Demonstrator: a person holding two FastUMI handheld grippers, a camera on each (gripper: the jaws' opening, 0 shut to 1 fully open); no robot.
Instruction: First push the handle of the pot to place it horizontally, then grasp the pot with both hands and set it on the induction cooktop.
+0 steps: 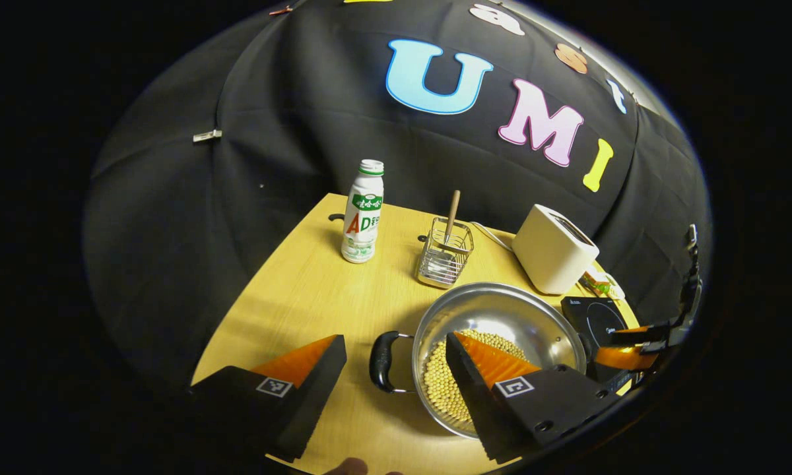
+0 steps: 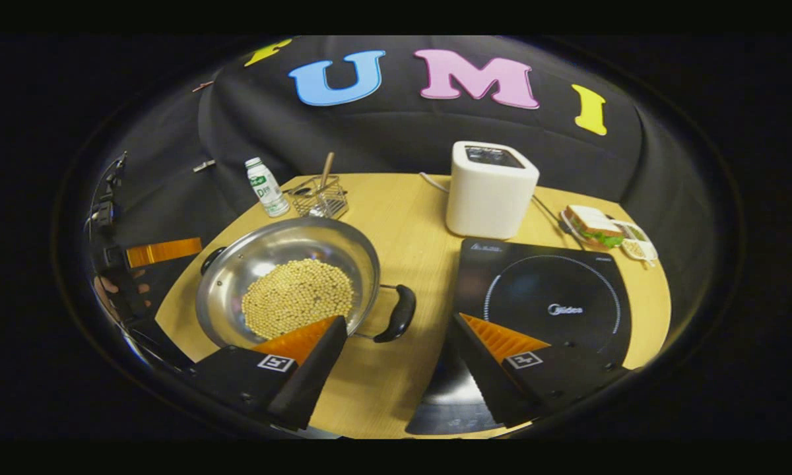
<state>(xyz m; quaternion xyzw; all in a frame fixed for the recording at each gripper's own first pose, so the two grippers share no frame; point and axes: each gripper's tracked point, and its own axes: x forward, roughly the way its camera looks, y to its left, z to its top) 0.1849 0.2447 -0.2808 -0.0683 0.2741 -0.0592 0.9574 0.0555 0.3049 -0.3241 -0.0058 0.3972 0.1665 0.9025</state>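
A shiny round steel pot (image 2: 287,280) sits on the pale wood-grain table (image 2: 402,198), just left of the cooktop (image 2: 548,297) and apart from it; a mound of small pale yellow beans (image 2: 297,297) covers part of its bottom. Two glossy black curved handles on thin wire brackets stick out at opposite sides: one (image 2: 399,313) points toward the cooktop, the other (image 1: 381,361) toward the table's left edge. The cooktop is a flat black glass slab with a fine white ring and small pale marks too blurred to make out. Behind it stands a matte cream toaster (image 2: 492,188), boxy with rounded corners. A white plastic bottle (image 1: 363,214) with a green-banded label stands near the far-left corner, beside a square wire basket (image 1: 444,254) holding a wooden-handled tool. A sandwich (image 2: 594,224) lies on the right. The left gripper (image 1: 396,353) hangs with fingers spread wide either side of the left handle, touching nothing. The right gripper (image 2: 396,336) is likewise spread, above the gap between right handle and cooktop.
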